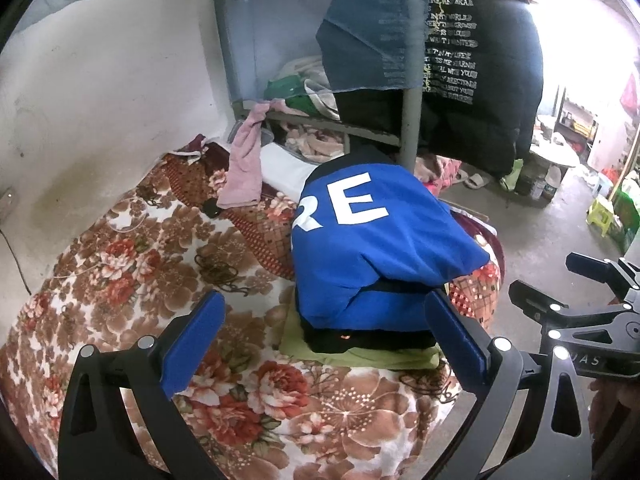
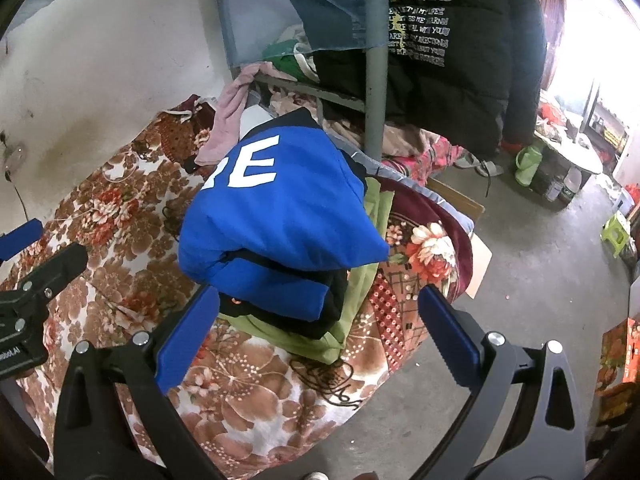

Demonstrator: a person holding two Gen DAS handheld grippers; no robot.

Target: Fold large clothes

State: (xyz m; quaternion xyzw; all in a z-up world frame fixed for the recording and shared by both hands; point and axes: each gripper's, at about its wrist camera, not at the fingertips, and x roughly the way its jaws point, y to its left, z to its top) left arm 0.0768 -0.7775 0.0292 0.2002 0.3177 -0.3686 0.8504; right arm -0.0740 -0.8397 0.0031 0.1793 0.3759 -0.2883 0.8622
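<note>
A folded blue garment [image 1: 372,248] with white letters tops a small stack on the floral bed; under it lie a black garment [image 1: 360,340] and a green one [image 1: 360,356]. The right wrist view shows the same blue garment [image 2: 276,224] above the black and green layers [image 2: 352,300]. My left gripper [image 1: 324,308] hovers open just in front of the stack, holding nothing. A little nearer the bed's edge, my right gripper [image 2: 320,300] is open too, its blue fingers [image 2: 188,336] wide apart and empty.
The floral blanket [image 1: 140,264] covers the bed beside a white wall. A grey bunk post [image 1: 410,128] stands behind the stack, with a black printed jacket [image 1: 480,64] hanging from it. A pink towel [image 1: 244,168] drapes at the back. Concrete floor [image 2: 540,260] lies to the right.
</note>
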